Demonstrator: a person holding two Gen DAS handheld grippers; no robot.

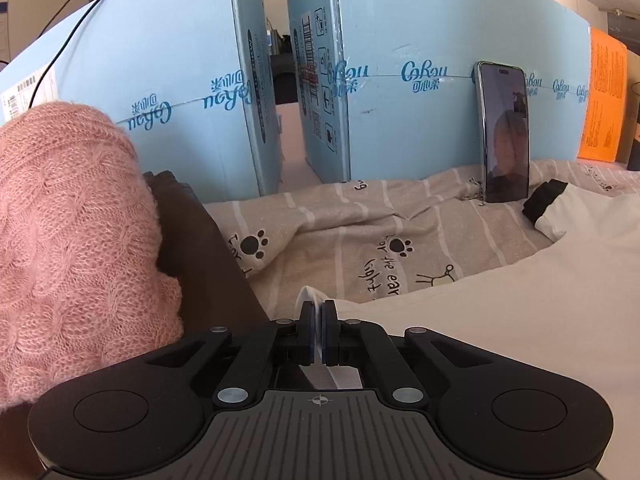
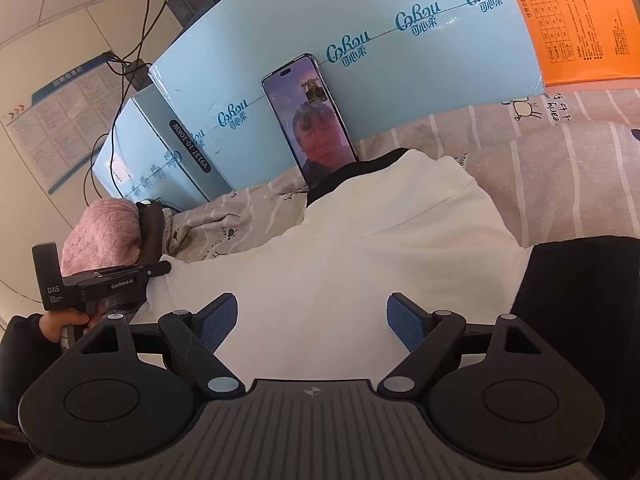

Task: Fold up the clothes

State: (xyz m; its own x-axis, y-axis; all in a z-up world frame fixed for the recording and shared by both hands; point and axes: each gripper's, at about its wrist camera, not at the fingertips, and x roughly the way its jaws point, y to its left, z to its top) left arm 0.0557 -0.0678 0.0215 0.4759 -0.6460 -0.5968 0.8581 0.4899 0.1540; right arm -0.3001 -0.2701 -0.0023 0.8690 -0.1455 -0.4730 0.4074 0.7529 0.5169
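1. The white garment (image 2: 360, 256) is lying spread across the centre of the right wrist view, on a striped bedsheet (image 1: 340, 216) printed with paw marks; in the left wrist view it is filling the lower right of the frame.
2. A black cuff (image 1: 544, 200) of the garment is showing at the right of the left wrist view, just beside the foot of a phone (image 1: 505, 132).
3. The left tool (image 1: 319, 334) is sitting pressed together at the lower centre of its frame, pinching a thin fold of the white garment's edge between its blue pads.
4. The right tool (image 2: 312, 322) is standing spread wide at the lower centre of its frame, hovering over the white fabric; nothing is lying between its pads.
5. A hand (image 2: 66, 326) is gripping the left tool's handle at the lower left of the right wrist view.
6. A pink knitted garment (image 1: 68, 232) is occupying the left of the left wrist view, with a dark brown garment (image 1: 208, 264) lying against it.
7. The phone is leaning upright against light blue cartons (image 1: 400, 40), which are lining the upper part of both frames.
8. An orange carton (image 2: 580, 20) is standing at the upper right.
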